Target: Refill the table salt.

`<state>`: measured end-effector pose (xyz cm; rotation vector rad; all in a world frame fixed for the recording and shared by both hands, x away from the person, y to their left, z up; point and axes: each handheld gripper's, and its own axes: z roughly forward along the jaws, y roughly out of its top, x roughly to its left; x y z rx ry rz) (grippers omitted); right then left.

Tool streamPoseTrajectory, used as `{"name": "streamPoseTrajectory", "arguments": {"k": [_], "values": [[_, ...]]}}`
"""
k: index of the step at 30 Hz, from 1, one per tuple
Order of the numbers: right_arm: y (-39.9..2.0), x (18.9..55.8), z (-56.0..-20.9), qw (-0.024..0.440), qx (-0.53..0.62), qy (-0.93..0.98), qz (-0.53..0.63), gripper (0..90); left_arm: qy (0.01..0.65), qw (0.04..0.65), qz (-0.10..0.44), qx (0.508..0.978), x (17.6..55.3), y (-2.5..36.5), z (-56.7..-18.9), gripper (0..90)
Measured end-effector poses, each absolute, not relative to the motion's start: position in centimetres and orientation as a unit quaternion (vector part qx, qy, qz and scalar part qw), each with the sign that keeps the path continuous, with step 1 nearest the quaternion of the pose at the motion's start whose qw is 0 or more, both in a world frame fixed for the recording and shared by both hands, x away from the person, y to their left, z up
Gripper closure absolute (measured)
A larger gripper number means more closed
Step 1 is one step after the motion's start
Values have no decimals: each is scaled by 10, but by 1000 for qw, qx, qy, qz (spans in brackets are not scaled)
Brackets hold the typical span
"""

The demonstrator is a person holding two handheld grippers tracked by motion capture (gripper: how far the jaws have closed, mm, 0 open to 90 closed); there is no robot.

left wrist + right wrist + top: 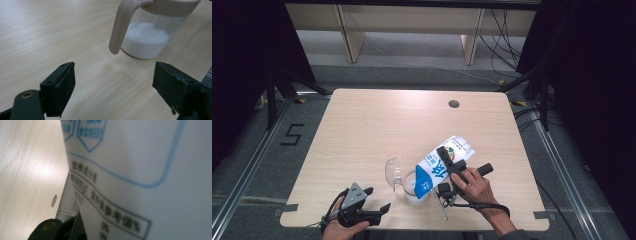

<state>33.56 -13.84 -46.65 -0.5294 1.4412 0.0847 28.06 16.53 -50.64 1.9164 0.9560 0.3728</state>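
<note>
My right gripper [451, 161] is clamped across the body of the milk carton [439, 165], which I hold tipped steeply, its blue top pointing down toward seven o'clock over the mouth of the jug [408, 186]. From the right gripper view the carton's printed side [140, 175] sits right against the lens, so the grip looks firm. My left gripper [371, 200] rests low on the table [377, 125] at about eight o'clock from the jug, its jaws spread wide with nothing between them.

From there the jug [147, 37] stands just ahead at one o'clock, handle [122, 25] toward me, with a shallow layer of milk [146, 41] covering its bottom. So I judge the pour is under way but early: most of the jug is unfilled. Left to do: finish pouring, tip the carton upright and set it down.
</note>
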Motion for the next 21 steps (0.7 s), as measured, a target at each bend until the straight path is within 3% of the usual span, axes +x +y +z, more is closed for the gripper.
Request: {"name": "streamPoseTrajectory", "arguments": {"k": [21], "values": [[-138, 335, -469, 716, -234, 657, 39, 756, 391, 470, 148, 777, 281, 165, -507, 178]]}}
